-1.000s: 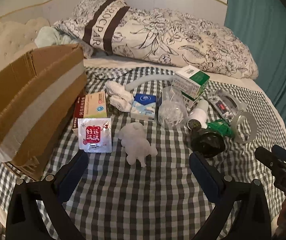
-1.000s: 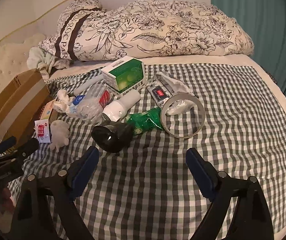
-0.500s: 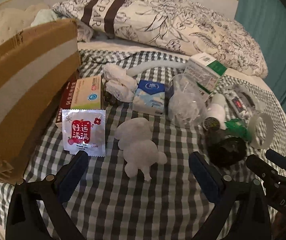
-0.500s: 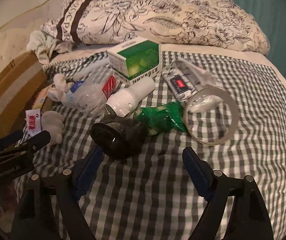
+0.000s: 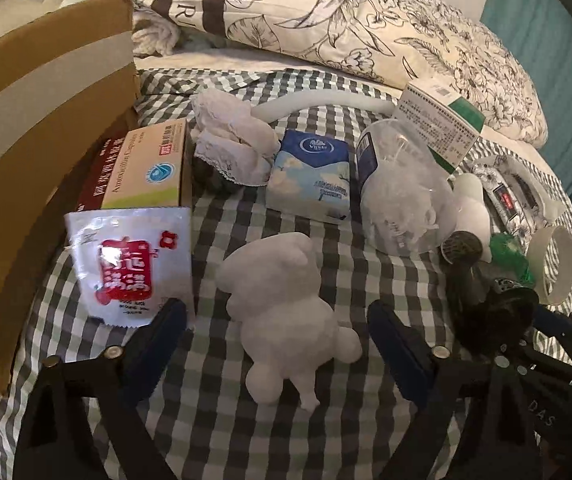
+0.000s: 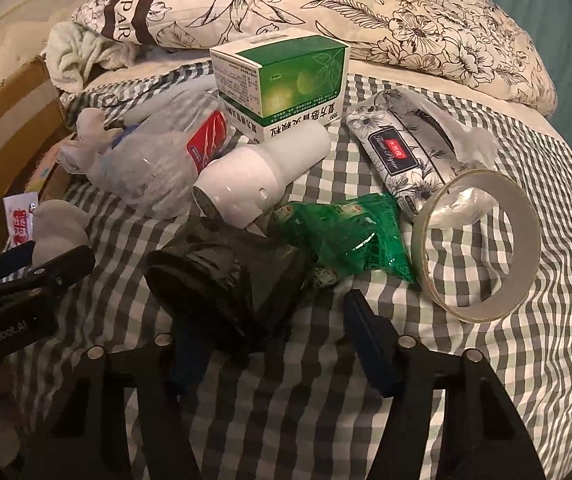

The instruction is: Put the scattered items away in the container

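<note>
Jaws of the left gripper (image 5: pixel 275 332) were closing around a white plush toy (image 5: pixel 286 312) that lay on the checked bedspread (image 5: pixel 225 432); its blue pads stood either side of the toy's lower half without pressing on it. Just left of that toy lay a white sachet with red print (image 5: pixel 129 268), its lower corner touching the left pad. Behind the sachet sat a flat medicine carton (image 5: pixel 145 168), tight against the cardboard box (image 5: pixel 33 152) at the left edge of the bed. Farther back were a lace-edged white cloth (image 5: pixel 229 140), a blue tissue pack (image 5: pixel 310 176) and a crushed clear bottle (image 5: pixel 398 196).

The right gripper (image 6: pixel 273 328) was closing too, its pads flanking the near end of a crumpled black bag (image 6: pixel 221 276), not yet squeezing it. Against the bag's far side lay a white cylindrical device (image 6: pixel 253 176) and a green wrapper (image 6: pixel 350 236). A tape roll (image 6: pixel 482 240) stood on edge to the right, beside a floral tissue pack (image 6: pixel 398 152). A green-and-white box (image 6: pixel 281 80) stood behind, before the floral quilt (image 6: pixel 366 4).
</note>
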`<move>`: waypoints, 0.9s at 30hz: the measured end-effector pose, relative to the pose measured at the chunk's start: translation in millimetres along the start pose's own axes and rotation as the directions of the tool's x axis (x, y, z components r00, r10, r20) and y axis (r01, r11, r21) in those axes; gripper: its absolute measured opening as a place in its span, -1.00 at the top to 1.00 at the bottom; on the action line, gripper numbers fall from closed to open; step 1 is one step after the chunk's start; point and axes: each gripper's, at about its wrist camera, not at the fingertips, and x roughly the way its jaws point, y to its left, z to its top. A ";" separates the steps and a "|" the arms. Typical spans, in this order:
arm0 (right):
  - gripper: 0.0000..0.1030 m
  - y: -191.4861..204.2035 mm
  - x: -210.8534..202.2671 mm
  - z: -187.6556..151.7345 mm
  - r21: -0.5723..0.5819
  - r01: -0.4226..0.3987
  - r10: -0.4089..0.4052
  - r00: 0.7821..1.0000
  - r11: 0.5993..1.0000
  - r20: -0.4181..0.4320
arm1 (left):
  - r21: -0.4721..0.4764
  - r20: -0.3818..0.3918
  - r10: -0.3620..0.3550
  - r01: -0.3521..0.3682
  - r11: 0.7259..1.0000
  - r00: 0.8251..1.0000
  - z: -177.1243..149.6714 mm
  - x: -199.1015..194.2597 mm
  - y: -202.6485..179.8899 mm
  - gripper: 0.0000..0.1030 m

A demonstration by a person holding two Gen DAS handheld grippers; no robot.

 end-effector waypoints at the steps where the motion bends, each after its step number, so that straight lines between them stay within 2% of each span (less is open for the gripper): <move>1: -0.14 0.3 0.3 0.5 -0.002 0.001 -0.001 1.000 1.000 0.003 | 0.003 -0.007 -0.002 0.002 1.000 1.000 0.0 2.0 0.5 -0.50; 3: 0.13 2.0 0.5 1.8 -0.014 0.002 -0.002 1.000 1.000 0.006 | 0.002 -0.010 0.000 0.000 1.000 1.000 0.4 3.4 2.2 -0.44; 5: 0.23 4.8 -0.6 2.4 -0.029 0.005 -0.005 1.000 1.000 0.012 | 0.004 -0.003 -0.004 0.004 1.000 1.000 -0.4 2.4 3.1 -0.23; 8: 0.36 5.8 -0.9 3.1 -0.028 0.001 0.000 1.000 1.000 0.013 | 0.002 -0.001 -0.015 0.015 1.000 1.000 -0.2 1.2 4.3 -0.23; 9: 0.47 5.6 -1.9 2.7 -0.028 -0.002 0.002 1.000 1.000 0.014 | 0.001 0.001 -0.021 0.021 1.000 1.000 -0.3 0.2 4.6 -0.23; 15: 0.56 2.4 -12.8 -0.2 -0.014 -0.023 0.023 0.999 1.000 0.025 | 0.022 0.036 -0.027 0.026 0.999 0.999 -0.9 -14.6 -0.5 -0.20; 16: 0.58 1.7 -15.8 -0.9 -0.010 -0.027 0.028 0.999 1.000 0.029 | 0.031 0.044 -0.026 0.025 0.999 0.999 -1.2 -18.3 -2.1 -0.15; 17: 0.61 1.4 -18.6 -1.6 -0.008 -0.029 0.029 0.999 1.000 0.033 | 0.038 0.052 -0.025 0.023 0.999 0.998 -1.6 -21.8 -3.5 0.03; 19: 0.72 1.7 -26.2 -3.4 -0.009 -0.031 0.032 0.999 0.999 0.041 | 0.052 0.050 -0.034 0.031 0.998 0.998 -3.0 -27.0 -6.4 0.03; 27: 0.75 4.8 -59.0 -12.2 -0.012 -0.055 0.056 0.995 0.998 0.084 | 0.058 0.085 -0.036 0.031 0.998 0.996 -10.9 -56.5 -10.0 0.03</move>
